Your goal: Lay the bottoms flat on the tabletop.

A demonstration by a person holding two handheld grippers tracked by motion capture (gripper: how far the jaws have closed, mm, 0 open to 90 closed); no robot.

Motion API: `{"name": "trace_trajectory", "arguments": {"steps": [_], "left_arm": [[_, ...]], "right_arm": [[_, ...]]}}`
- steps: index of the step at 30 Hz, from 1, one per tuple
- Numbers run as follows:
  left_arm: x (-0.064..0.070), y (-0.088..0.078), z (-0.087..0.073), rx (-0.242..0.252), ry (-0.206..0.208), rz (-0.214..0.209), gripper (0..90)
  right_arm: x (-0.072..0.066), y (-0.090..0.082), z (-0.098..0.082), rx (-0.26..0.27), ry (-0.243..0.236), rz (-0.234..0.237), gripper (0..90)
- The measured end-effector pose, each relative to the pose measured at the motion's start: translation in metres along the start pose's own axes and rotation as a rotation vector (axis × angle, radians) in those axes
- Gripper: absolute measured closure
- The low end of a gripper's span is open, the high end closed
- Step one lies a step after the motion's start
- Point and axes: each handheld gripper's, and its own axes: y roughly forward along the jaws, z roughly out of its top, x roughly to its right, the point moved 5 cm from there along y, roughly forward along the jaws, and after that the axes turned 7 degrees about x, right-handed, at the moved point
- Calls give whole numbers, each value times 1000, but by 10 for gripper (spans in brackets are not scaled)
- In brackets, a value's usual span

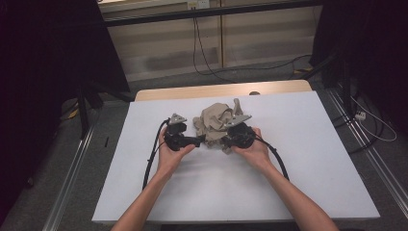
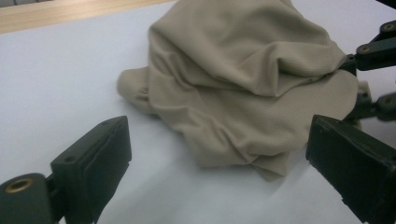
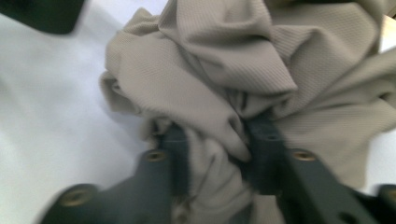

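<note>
A crumpled beige cloth [image 1: 215, 120] [image 2: 243, 84] [image 3: 224, 60] lies in a heap on the white table [image 1: 298, 168], toward its far middle. My left gripper [image 1: 199, 140] [image 2: 219, 140] sits at the heap's left edge, low over the table, jaws wide apart on either side of the cloth's near corner without pressing it. My right gripper [image 1: 224, 136] [image 3: 217, 144] is at the heap's right side, its jaws pinched on a bunched fold of the cloth. The right gripper's black linkage [image 2: 373, 51] pokes into the heap as seen in the left gripper view.
A wooden strip [image 1: 216, 90] runs along the table's far edge. Black cables [image 1: 202, 53] trail over the floor beyond it. Dark stands and curtains flank both sides. White tabletop spreads around the heap and in front of the person's hands.
</note>
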Motion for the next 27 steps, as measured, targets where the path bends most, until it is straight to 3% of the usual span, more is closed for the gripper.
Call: {"name": "trace_trajectory", "arguments": {"steps": [2,9,13,14,18,19,20,21,22,24,26,27], "left_arm": [[5,2,0,-5,19,-9,73],[18,7,-4,-27,54,-46,95],[22,9,-6,-30,59,-55,116],[24,10,-6,-19,45,-58,116],[29,15,-11,-50,84,-79,148],[32,17,-15,-69,92,-90,179],[35,18,-19,-92,101,-115,267],[39,19,-22,-101,104,-136,506],[43,19,-23,-106,118,-160,506],[49,15,-21,-110,140,-162,713],[52,7,-17,-106,113,-190,856],[53,2,-14,-96,104,-205,870]], "right_arm": [[0,-14,0,32,36,31,740],[-8,-41,-8,53,45,81,743],[-22,-51,-22,28,14,128,752],[-26,-54,-24,20,3,142,760],[-36,-67,-29,14,-24,173,786],[-36,-70,-32,11,-28,175,795],[-36,-73,-34,9,-24,179,797],[-32,-77,-36,24,4,173,729],[-32,-77,-36,24,4,173,729],[-26,-81,-34,40,13,152,682],[-20,-84,-28,73,28,138,616],[-17,-86,-24,88,39,124,598]]}}
